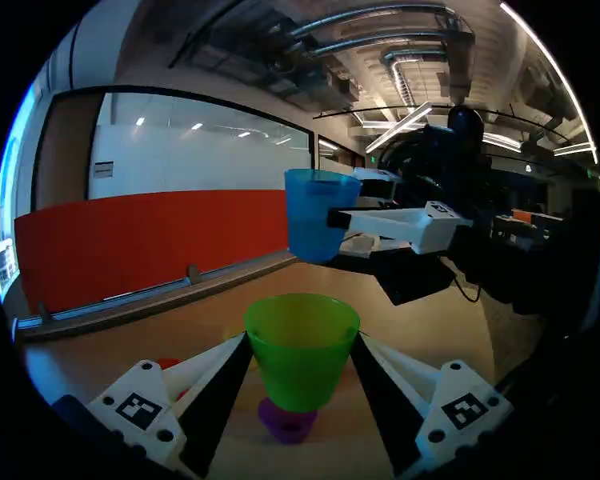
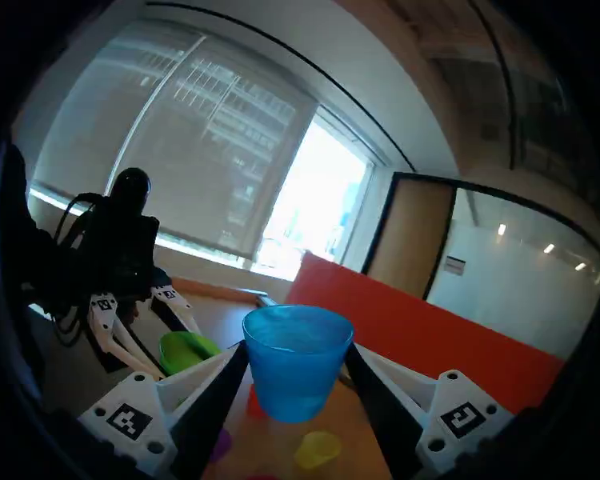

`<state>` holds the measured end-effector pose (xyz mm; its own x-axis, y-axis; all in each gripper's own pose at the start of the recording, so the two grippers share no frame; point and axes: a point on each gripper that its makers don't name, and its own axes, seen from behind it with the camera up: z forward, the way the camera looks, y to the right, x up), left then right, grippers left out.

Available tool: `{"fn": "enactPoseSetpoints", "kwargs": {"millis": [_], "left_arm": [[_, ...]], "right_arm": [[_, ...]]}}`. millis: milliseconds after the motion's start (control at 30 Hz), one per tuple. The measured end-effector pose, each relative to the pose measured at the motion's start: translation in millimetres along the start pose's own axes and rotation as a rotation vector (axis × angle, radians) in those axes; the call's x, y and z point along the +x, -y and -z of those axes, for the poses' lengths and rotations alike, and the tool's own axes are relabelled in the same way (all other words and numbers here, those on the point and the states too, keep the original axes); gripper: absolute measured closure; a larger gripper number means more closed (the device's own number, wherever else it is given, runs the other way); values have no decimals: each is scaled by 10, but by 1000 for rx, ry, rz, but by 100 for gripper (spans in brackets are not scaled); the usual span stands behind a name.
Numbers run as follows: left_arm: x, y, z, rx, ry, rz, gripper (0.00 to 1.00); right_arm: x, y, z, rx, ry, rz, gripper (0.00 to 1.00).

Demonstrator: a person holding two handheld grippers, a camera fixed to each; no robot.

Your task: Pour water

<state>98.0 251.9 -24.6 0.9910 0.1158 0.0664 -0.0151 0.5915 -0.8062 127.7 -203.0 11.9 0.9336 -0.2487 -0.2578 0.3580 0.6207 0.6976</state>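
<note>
In the left gripper view my left gripper is shut on a green cup, held upright above the wooden table. Higher up and a little farther off, a blue cup hangs in the air, clamped by the other gripper's white fingers. In the right gripper view my right gripper is shut on that blue cup, upright. Lower left of it the green cup shows in the far gripper, held by a person in dark clothes.
Small cups lie on the table below: a purple one, a yellow one and a red one. An orange partition runs along the table's far edge. A bright window lies behind.
</note>
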Motion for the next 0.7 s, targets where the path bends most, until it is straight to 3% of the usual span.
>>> {"fn": "enactPoseSetpoints", "kwargs": {"millis": [700], "left_arm": [[24,-181,-72,-45,-14,-3,15]], "right_arm": [[154,-28,-95,-10,-15,229,11]]}}
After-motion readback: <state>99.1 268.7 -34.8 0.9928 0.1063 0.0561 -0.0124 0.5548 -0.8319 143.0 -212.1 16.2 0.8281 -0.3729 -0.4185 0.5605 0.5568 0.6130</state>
